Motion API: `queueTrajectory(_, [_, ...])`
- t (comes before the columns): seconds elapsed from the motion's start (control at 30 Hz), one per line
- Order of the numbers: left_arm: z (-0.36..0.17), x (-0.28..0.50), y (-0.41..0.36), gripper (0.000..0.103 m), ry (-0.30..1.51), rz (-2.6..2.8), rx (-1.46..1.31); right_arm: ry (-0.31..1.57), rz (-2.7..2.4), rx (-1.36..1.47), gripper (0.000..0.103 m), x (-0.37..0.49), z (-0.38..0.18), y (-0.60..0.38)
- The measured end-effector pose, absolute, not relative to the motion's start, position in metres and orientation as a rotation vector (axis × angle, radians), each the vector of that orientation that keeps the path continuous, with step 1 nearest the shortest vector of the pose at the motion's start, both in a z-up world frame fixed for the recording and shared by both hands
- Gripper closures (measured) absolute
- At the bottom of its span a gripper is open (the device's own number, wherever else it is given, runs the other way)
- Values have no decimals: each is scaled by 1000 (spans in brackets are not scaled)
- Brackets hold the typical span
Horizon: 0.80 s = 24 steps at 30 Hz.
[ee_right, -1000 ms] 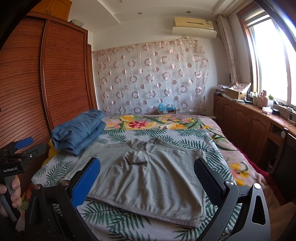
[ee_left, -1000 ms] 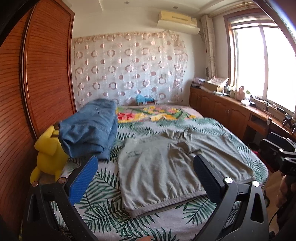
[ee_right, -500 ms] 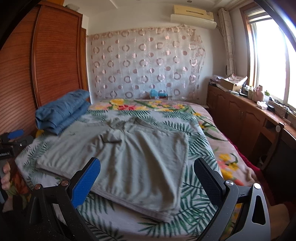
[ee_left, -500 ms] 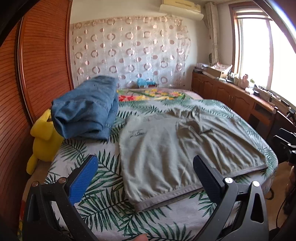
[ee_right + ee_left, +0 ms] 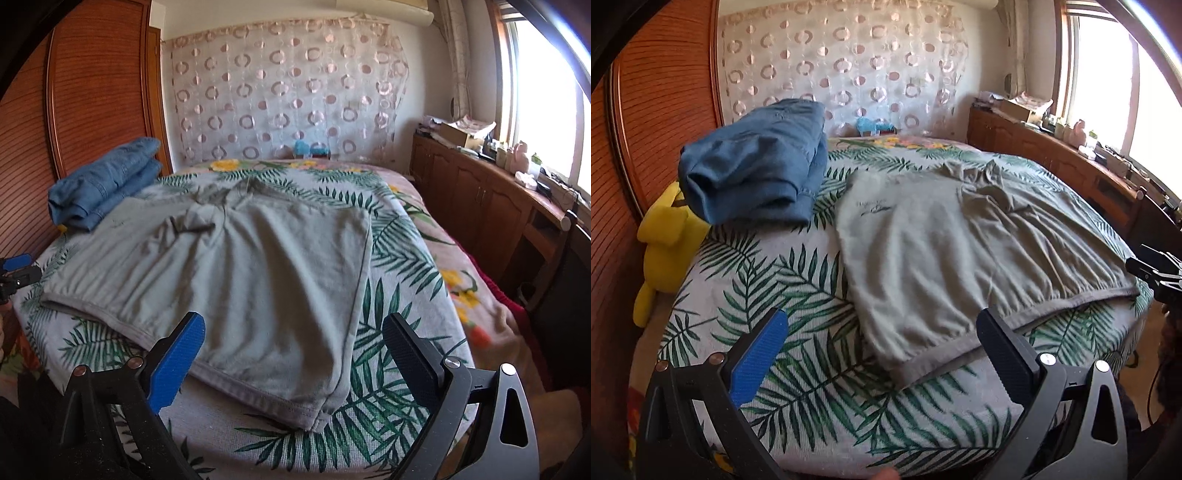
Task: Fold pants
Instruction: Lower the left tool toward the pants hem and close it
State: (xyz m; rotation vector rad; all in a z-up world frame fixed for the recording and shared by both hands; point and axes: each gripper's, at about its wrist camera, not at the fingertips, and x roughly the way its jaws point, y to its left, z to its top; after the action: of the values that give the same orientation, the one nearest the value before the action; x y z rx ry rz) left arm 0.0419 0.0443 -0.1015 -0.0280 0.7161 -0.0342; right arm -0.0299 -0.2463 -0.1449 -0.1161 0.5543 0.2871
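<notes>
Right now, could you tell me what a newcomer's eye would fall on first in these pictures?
A pair of grey cotton pants lies spread flat across the palm-leaf bedspread, before both open grippers. A folded stack of blue denim sits at the bed's left edge, above a yellow plush toy.

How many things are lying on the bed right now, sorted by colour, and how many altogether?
Grey: 1, the pants spread flat on the bed.
Blue: 1, the folded jeans beside them.
Light blue: 1, a small item at the far end, too small to identify.
Total: 3. The yellow plush toy sits off the bed's edge, not counted.
</notes>
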Motion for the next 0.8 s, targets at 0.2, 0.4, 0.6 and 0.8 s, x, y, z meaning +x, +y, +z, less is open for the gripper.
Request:
queueTrajectory(0.2, [-112, 36, 51, 22, 768, -100, -53, 573, 289, -110, 6, -34, -136, -248])
queueTrajectory(0.4, [-119, 29, 54, 50, 796, -157, -106, 580, 297, -98, 6, -32, -136, -256])
queueTrajectory(0.6, [-120, 29, 49, 67, 800, -172, -94, 577, 302, -89, 6, -26, -137, -261])
queueTrajectory(0.8, [-112, 38, 40, 96, 794, -149, -43, 569, 314, -69, 6, -16, -143, -259])
